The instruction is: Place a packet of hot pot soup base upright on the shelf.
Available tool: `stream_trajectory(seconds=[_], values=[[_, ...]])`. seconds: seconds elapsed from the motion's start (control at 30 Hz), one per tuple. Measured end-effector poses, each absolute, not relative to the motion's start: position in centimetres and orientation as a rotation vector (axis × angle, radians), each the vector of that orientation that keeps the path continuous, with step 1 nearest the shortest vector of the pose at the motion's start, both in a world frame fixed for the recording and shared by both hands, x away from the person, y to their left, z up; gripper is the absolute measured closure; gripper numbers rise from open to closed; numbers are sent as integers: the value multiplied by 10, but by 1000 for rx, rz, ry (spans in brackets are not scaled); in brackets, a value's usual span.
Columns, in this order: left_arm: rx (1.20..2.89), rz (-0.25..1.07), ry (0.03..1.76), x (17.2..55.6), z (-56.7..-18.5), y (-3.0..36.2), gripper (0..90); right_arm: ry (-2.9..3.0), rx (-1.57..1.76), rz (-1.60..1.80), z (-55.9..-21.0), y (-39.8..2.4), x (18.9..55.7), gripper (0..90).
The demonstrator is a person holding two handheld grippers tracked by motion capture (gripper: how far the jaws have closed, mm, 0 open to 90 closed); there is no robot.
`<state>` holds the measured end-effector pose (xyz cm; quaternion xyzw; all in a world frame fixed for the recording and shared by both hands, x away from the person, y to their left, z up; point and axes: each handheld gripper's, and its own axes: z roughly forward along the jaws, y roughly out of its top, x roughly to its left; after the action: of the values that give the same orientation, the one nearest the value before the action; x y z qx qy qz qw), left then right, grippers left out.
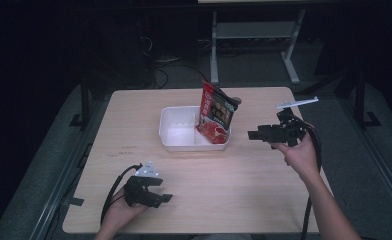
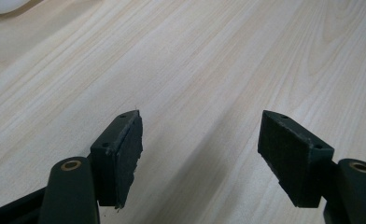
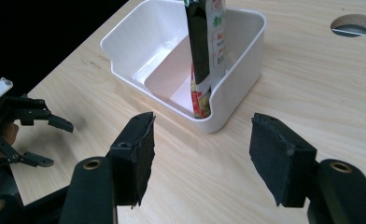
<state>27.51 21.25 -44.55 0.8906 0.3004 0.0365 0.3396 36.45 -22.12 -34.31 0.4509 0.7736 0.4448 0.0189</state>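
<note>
The pouch (image 1: 216, 113), red and black, is stood in the right compartment of a white bin (image 1: 176, 143) at the middle of the counter (image 1: 234, 190), tilted with its top leaning past the bin's far right rim. Its printing is too small to be read, and in the right gripper view its top is cut off by the upper edge, while its lower end (image 3: 200, 100) is partly hidden behind the bin's near wall (image 3: 232, 95).

The right tongs (image 3: 200, 158) are held wide apart and empty, above bare wood, with the pouch and bin seen beyond the gap between the jaws, near but not touched. In the high view the right tongs (image 1: 254, 135) are held by a hand (image 1: 301, 155) just right of the bin, pointed toward it. The left tongs (image 2: 200, 154) are likewise spread wide with nothing between them, over bare counter; a white rounded edge (image 2: 3, 5), cut off at the upper left corner, cannot be identified with certainty. In the high view the left tongs (image 1: 164, 195) are seen near the front edge of the counter, well apart from the bin and pouch, and they are also seen at the left of the right gripper view (image 3: 43, 140).

A round hole (image 3: 352, 24) is cut in the counter beyond the bin. The surroundings are dark; white frame legs (image 1: 254, 45) can be made out on the floor behind the counter.
</note>
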Motion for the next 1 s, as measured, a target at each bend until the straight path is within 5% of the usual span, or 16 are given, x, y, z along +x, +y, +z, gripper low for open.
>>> stream_trajectory(seconds=[1.0], values=[[2341,104,777,274,-447,210,280,2368,1493,1414,-386,-264,325,375]])
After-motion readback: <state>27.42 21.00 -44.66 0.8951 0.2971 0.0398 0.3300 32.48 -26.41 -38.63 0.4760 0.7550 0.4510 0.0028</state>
